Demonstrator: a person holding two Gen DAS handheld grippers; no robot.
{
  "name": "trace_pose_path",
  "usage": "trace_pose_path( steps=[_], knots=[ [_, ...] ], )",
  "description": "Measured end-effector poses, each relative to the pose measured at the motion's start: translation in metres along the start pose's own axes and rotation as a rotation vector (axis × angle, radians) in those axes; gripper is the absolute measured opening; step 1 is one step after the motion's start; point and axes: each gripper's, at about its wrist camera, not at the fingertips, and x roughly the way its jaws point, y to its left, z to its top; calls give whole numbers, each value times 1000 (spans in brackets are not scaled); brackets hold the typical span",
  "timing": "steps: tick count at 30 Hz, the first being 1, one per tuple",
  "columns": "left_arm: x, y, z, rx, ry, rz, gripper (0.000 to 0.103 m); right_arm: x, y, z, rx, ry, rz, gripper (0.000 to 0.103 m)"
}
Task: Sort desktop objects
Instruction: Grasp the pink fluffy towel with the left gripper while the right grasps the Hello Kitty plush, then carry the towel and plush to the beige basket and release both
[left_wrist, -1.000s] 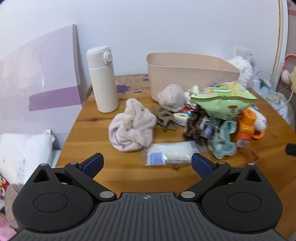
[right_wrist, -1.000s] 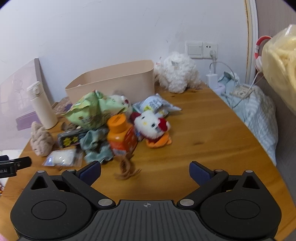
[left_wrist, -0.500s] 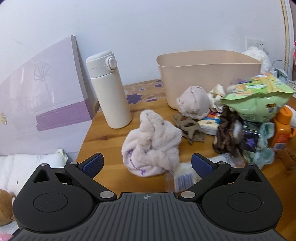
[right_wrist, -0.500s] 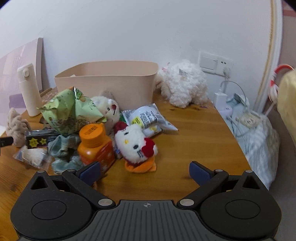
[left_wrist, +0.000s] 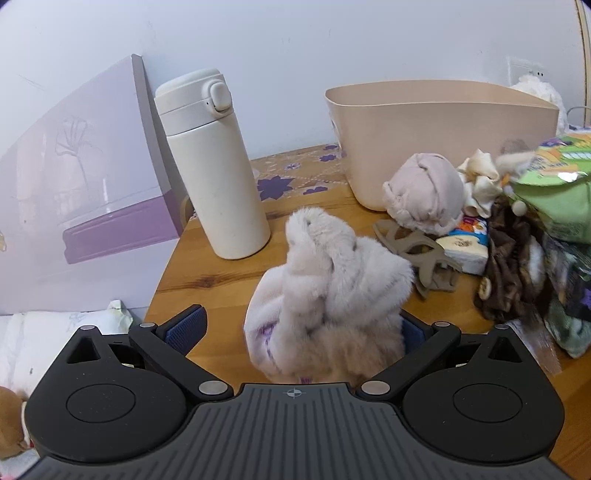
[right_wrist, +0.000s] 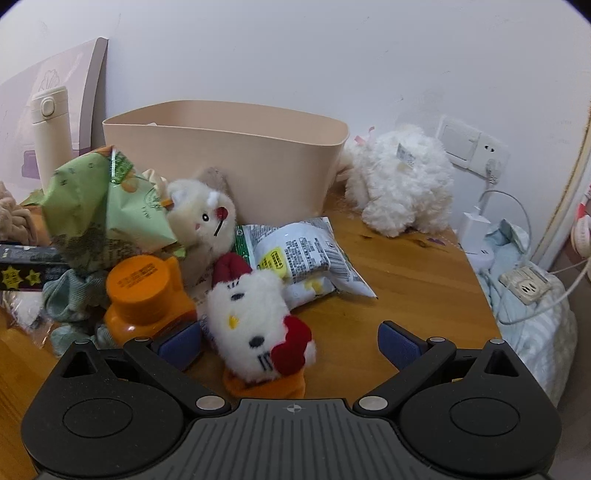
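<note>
The left tool stands wide open around a fluffy pale bundle lying on the wooden surface, just beside the white flask; whether its blue pads touch the bundle cannot be told. The right tool is also wide open, holding nothing, with a white cat plush between its fingers. The beige bin sits behind the pile

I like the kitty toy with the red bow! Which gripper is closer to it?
Right. The right hand-held gripper has the white cat plush between its open fingers. The left hand-held gripper is around a fluffy cloth bundle instead.
</note>
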Motion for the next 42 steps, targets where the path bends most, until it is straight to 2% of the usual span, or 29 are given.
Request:
trace_pose_path(
  steps=[3, 9, 12, 14, 17, 19, 22, 26, 33, 42],
  knots=[
    [7, 7, 3, -29, -8, -14, 103, 7, -1, 4, -15, -3, 18, 103],
    [18, 7, 2, -21, 6, -80, 101, 21, 0, 7, -36, 47, 68, 89],
    [23, 6, 1, -35, 32, -115, 74, 24, 2, 9, -39, 52, 85, 86],
    [25, 5, 1, -36, 35, -98, 67, 25, 2, 10, -43, 55, 101, 82],
    [27, 5, 0, -37, 49, -103, 56, 27, 0, 13, -32, 71, 154, 69],
    [27, 4, 0, -31, 51, -103, 52, 27, -3, 15, -11, 76, 188, 49],
    [27, 3, -1, -31, 50, -105, 48, 26, -2, 16, -11, 84, 205, 41],
    [20, 4, -2, -57, 51, -125, 42, 18, -1, 14, -10, 62, 199, 39],
    [-1, 6, 11, -73, 8, -140, 42, -12, -15, 22, 14, -23, 205, 39],
    [-28, 0, 65, -48, -127, -120, 42, -33, -34, 55, 41, -118, 172, 39]
  ],
)
